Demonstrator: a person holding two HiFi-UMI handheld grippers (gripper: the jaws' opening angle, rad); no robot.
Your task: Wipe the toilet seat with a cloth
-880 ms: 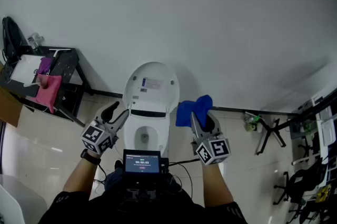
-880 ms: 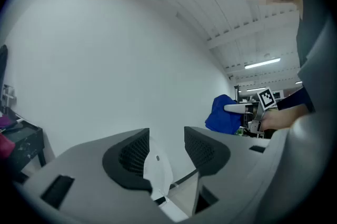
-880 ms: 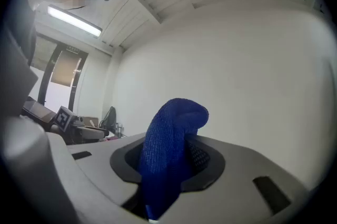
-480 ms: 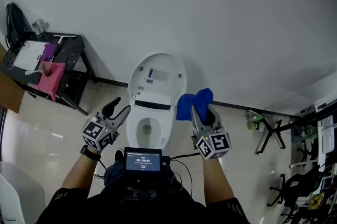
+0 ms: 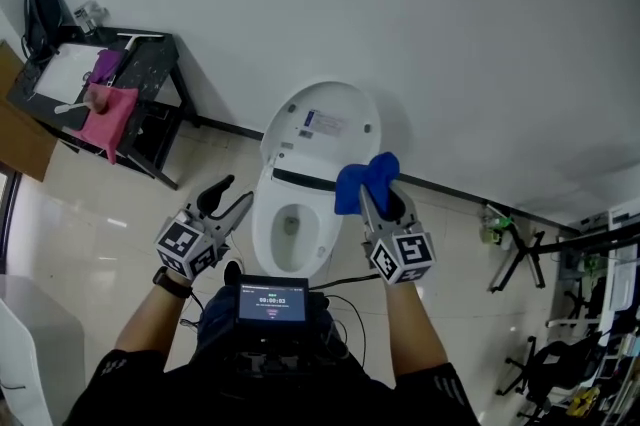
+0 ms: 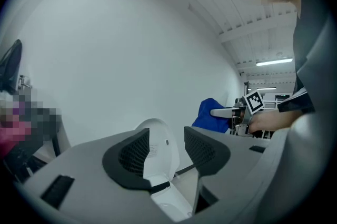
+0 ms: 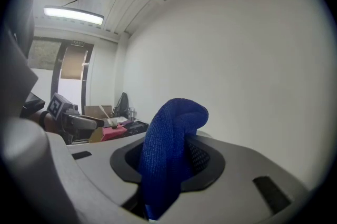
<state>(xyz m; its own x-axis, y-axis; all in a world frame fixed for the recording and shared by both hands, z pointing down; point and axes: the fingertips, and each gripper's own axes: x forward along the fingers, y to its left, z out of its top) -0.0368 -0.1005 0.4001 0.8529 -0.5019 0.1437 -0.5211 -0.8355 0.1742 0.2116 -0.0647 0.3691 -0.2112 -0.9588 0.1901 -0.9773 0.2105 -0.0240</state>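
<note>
Head view: a small screen is seen nearest, at the person's chest. Beyond it, the left hand-held gripper is held with its jaws apart and nothing between them, just left of the toilet. The right hand-held gripper is clamped on a blue cloth, held in the air at the toilet's right side. The lid is raised. Farther left, a pink rag is draped over a black worktop.
</note>
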